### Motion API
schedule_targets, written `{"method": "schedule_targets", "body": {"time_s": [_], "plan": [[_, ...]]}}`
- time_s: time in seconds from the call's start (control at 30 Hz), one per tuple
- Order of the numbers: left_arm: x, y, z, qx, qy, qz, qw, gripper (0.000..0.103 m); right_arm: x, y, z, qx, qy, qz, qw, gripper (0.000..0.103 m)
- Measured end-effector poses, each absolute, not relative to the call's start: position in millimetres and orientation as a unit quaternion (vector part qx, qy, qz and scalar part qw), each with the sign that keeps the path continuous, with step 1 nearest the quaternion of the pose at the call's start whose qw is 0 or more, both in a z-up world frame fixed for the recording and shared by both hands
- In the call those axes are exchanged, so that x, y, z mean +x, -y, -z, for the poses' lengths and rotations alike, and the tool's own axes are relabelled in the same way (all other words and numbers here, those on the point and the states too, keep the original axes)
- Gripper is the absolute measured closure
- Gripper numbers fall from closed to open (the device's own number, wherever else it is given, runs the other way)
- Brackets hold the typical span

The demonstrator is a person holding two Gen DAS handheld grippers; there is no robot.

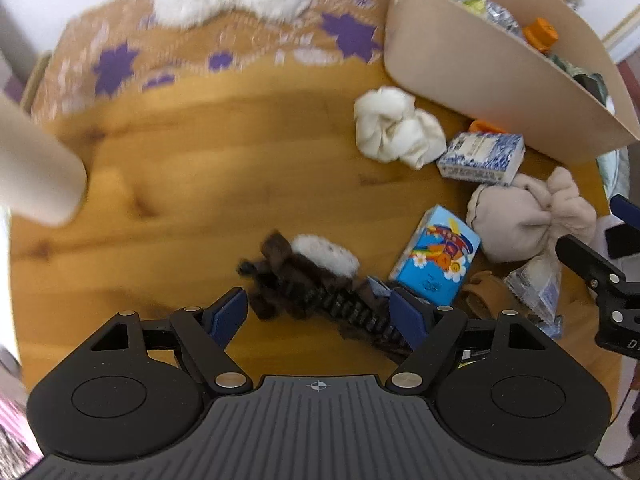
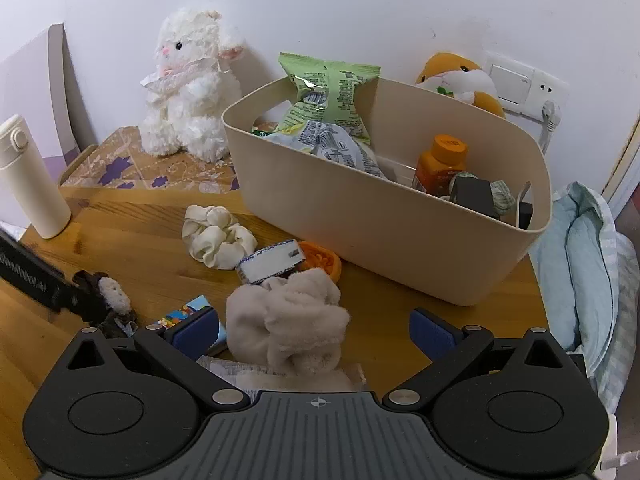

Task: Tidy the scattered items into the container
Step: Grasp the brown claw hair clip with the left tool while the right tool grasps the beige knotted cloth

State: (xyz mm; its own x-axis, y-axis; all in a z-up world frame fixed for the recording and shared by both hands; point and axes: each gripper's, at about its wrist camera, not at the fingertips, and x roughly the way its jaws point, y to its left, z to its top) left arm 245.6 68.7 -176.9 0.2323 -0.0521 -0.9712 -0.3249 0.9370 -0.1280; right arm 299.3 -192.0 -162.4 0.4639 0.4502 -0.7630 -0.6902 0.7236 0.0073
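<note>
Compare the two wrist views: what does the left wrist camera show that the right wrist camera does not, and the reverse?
Left wrist only: the left gripper open over the dark brown furry hair clip.

Right wrist only: the orange hamster plush, the white wall switch, the pale blue pillow.

Both: the beige plastic bin, cream scrunchie, blue cartoon carton.

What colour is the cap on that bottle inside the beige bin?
Orange. The bottle cap shows best in the right wrist view.

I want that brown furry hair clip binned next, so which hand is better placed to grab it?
Left. The left gripper is open with the brown furry hair clip between its fingers; the right gripper straddles the beige scrunchie.
</note>
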Motion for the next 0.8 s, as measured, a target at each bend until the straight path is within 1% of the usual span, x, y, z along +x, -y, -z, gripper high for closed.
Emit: {"method": "schedule_targets", "body": {"time_s": [0.1, 0.33, 0.37, 0.4, 0.43, 0.5, 0.53, 0.57, 0.6, 0.63, 0.67, 0.73, 0.8], "plan": [[246, -62, 186, -0.171, -0.617, -0.109, 0.760, 0.023, 302, 188, 166, -0.159, -0.388, -0.340, 0.842, 0.003], [252, -67, 200, -0.237, -0.611, -0.169, 0.736, 0.024, 318, 184, 181, -0.156, -0.406, -0.341, 0.834, 0.021], [253, -69, 202, -0.243, -0.611, -0.173, 0.733, 0.026, 319, 184, 184, -0.154, -0.410, -0.342, 0.832, 0.025], [254, -69, 203, -0.247, -0.611, -0.176, 0.731, 0.028, 320, 185, 186, -0.153, -0.414, -0.342, 0.830, 0.026], [255, -70, 204, -0.248, -0.613, -0.177, 0.729, 0.032, 321, 186, 188, -0.152, -0.417, -0.343, 0.828, 0.029], [256, -70, 205, -0.254, -0.612, -0.175, 0.728, 0.036, 322, 189, 190, -0.147, -0.422, -0.350, 0.823, 0.038], [257, -70, 206, -0.257, -0.612, -0.173, 0.728, 0.039, 323, 190, 190, -0.147, -0.426, -0.353, 0.820, 0.044], [257, -70, 207, -0.259, -0.613, -0.170, 0.727, 0.045, 324, 190, 191, -0.148, -0.429, -0.356, 0.817, 0.050], [258, -70, 207, -0.263, -0.613, -0.167, 0.726, 0.046, 324, 191, 191, -0.148, -0.431, -0.359, 0.815, 0.053], [259, -69, 207, -0.263, -0.612, -0.167, 0.726, 0.048, 325, 192, 191, -0.146, -0.433, -0.363, 0.812, 0.061], [260, -68, 207, -0.261, -0.612, -0.169, 0.728, 0.049, 326, 194, 191, -0.143, -0.435, -0.367, 0.810, 0.068], [260, -68, 209, -0.263, -0.610, -0.167, 0.729, 0.054, 327, 196, 191, -0.136, -0.438, -0.374, 0.806, 0.072], [259, -67, 209, -0.268, -0.607, -0.165, 0.730, 0.065, 327, 198, 190, -0.137, -0.437, -0.381, 0.803, 0.076]]}}
